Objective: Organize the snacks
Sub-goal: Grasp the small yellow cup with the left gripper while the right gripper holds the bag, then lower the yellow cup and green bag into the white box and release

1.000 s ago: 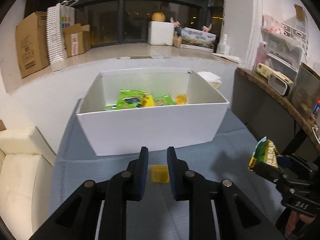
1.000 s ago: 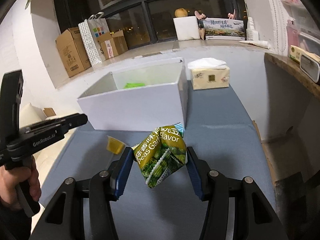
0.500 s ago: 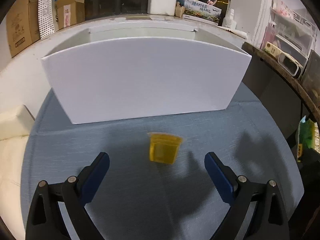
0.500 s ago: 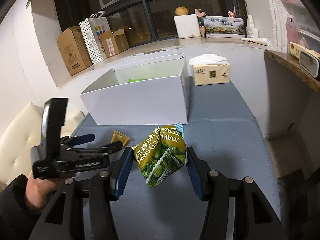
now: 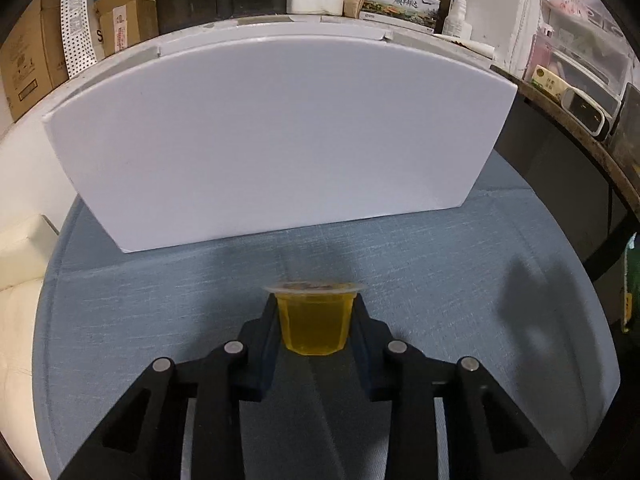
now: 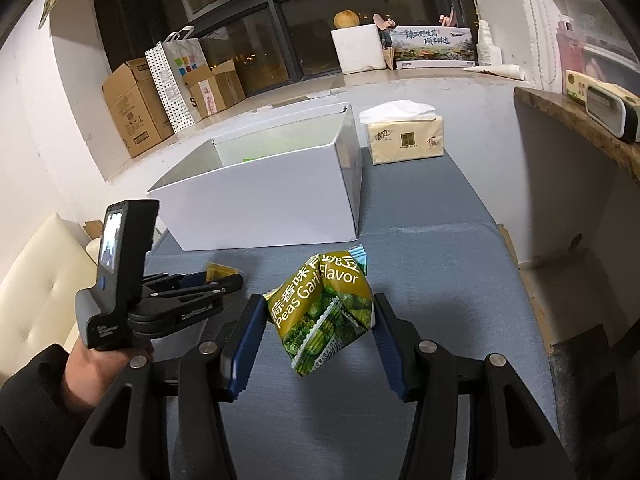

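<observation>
Two tools we note: left tool (image 5: 314,316) closing on the jelly cup (image 5: 313,326) between its pads; right tool (image 6: 318,322) grips the pea bag (image 6: 324,312).

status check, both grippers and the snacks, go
Left gripper closing, fingers against the jelly cup. Right gripper holds the pea snack bag. White box ahead, path clear.

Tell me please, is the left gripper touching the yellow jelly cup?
Touching: in the left wrist view the closing left gripper has both pads against the sides of the yellow jelly cup, with no gap visible.
</observation>
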A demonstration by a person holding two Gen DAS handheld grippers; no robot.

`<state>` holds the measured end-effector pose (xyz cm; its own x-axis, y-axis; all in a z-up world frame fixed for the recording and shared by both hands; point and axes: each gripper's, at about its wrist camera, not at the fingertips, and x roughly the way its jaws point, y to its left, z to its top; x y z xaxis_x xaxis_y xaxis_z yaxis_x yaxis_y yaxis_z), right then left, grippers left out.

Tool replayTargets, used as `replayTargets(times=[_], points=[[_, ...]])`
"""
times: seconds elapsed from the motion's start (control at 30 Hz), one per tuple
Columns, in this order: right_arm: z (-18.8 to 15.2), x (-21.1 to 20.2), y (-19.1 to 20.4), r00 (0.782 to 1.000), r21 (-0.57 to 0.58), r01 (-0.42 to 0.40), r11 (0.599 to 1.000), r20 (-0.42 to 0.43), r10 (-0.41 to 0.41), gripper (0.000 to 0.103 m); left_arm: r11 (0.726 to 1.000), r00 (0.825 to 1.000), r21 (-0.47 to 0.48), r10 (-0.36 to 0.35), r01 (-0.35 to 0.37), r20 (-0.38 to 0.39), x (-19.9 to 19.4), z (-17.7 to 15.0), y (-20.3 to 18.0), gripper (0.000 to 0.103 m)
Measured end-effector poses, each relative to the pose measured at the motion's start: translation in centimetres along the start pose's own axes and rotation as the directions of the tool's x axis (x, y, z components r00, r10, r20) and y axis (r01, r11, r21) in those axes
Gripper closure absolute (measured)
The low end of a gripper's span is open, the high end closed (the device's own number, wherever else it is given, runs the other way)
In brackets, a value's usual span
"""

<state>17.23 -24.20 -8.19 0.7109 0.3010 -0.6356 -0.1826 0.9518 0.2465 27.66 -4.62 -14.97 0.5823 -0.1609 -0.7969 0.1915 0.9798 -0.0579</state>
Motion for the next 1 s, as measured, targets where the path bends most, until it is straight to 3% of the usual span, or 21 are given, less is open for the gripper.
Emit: replayTargets(times=[0.27,0.5,0.73,1.0], points=[[0.6,0.1,0.6,1.000,-0.010,-0.016,1.000,0.010,0.016,0.046,1.000,0.992,0.013,-0.002,0.000,0.123,-5.4,0.9,0.0,0.067],[5.0,0.9,1.5,0.997,-0.033,-0.049,0.998,0.053,0.051,0.046,1.000,0.972,0.013,0.007,-0.010,0.235,-10.4,6.1,1.6,0.067],[11.7,3.1,2.8,0.993,-0.060,-0.075,0.995,0.086,0.081,0.046,1.000,0.967,-0.003,0.030,-0.030,0.255,-10.2,11.5,4.3,0.067],[17.5,8.9,4.4,0.993,-0.127,-0.081,0.989,0.069,0.091,0.046,0.998,0.975,-0.021,0.066,-0.063,0.211,-7.1,14.3,6.8,0.067]])
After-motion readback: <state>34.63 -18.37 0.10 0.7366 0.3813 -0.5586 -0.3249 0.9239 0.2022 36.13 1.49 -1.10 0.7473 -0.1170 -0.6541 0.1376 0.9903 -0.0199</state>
